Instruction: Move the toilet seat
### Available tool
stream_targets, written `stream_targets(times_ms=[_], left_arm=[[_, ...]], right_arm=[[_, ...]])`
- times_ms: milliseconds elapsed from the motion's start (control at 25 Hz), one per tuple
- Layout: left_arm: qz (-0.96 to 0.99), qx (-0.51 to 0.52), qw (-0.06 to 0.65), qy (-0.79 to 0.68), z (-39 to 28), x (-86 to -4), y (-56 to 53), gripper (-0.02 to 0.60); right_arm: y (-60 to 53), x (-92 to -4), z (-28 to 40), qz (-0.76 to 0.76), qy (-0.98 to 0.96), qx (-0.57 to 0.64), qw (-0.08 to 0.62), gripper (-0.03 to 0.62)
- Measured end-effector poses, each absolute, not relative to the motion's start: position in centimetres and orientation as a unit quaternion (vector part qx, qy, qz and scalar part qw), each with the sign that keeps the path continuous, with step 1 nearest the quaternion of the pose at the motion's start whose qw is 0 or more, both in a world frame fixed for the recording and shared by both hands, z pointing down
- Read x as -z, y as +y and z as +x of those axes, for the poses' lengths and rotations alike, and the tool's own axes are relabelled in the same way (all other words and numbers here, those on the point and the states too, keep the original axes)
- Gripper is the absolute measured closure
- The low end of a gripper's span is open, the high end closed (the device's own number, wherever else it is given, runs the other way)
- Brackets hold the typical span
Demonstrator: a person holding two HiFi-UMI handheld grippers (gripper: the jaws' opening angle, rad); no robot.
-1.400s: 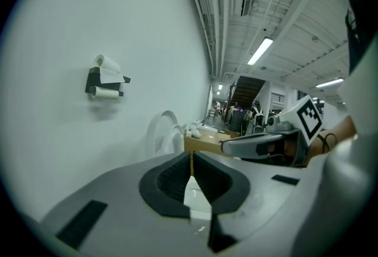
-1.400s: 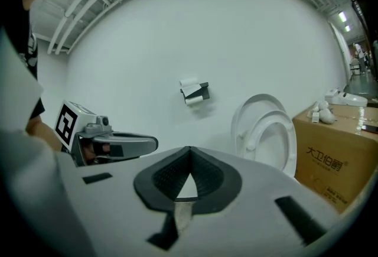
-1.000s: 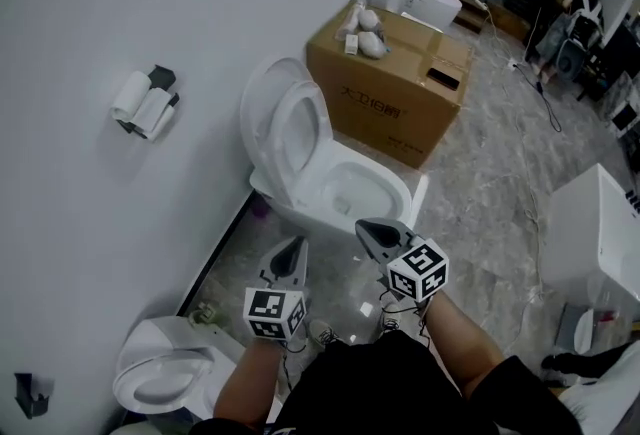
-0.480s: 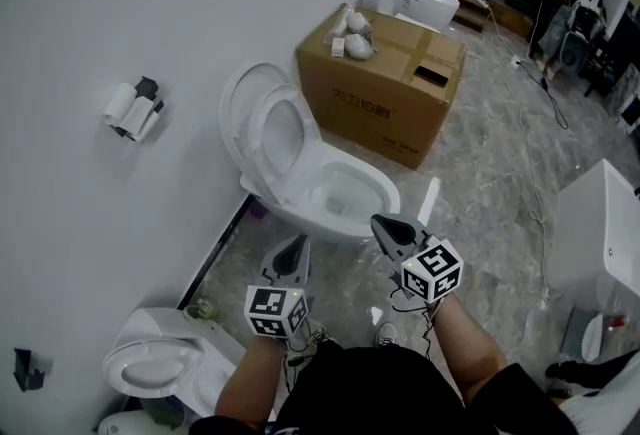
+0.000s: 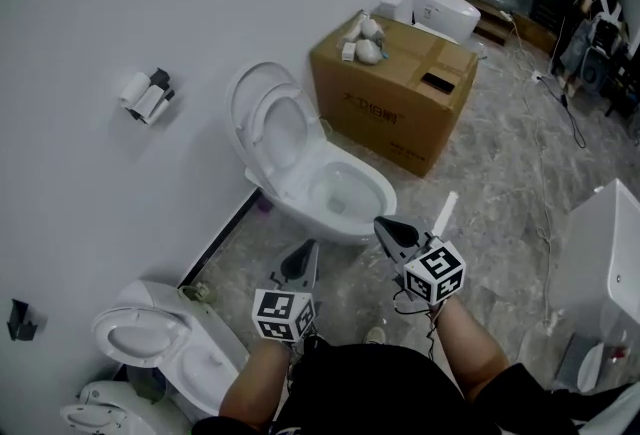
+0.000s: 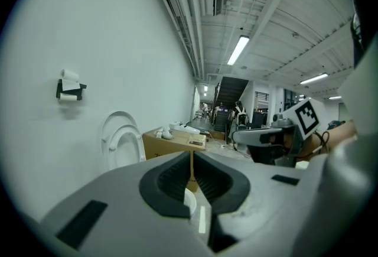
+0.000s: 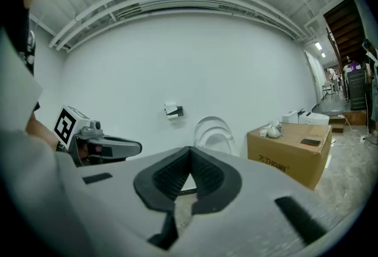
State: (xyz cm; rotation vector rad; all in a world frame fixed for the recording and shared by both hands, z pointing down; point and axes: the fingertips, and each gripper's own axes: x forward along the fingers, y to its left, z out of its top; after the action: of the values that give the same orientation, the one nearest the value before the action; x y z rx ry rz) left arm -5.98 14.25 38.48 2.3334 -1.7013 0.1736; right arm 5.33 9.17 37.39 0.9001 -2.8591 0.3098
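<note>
The white toilet [image 5: 340, 193] stands by the wall with its seat [image 5: 277, 131] and lid [image 5: 250, 88] both raised and leaning back. My left gripper [image 5: 305, 253] is shut and empty, low over the floor in front of the bowl's left side. My right gripper [image 5: 385, 226] is also shut and empty, just short of the bowl's front rim. In the left gripper view the raised seat [image 6: 121, 145] lies ahead to the left of the shut left gripper [image 6: 192, 154]. In the right gripper view the seat [image 7: 214, 136] stands straight beyond the shut right gripper [image 7: 190, 149].
A large cardboard box [image 5: 395, 103] with small white items on top stands right behind the toilet. A paper roll holder [image 5: 148, 95] hangs on the wall. A second toilet [image 5: 150, 338] sits at lower left, a white unit [image 5: 610, 253] at the right, and cables cross the marble floor.
The head view has shifted slightly, so the toilet sits a little differently in frame. Both grippers stay shut in front of the bowl. The seat remains raised.
</note>
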Motion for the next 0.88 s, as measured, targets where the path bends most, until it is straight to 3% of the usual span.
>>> stream_targets(times_ms=[880], left_arm=[[0.789,-0.059,0.113,-0.601,-3.7,-37.7,16.2,0.565]], right_arm=[[11.8,-37.1,7.3,0.278,-0.954,-0.097,0.062,0.589]])
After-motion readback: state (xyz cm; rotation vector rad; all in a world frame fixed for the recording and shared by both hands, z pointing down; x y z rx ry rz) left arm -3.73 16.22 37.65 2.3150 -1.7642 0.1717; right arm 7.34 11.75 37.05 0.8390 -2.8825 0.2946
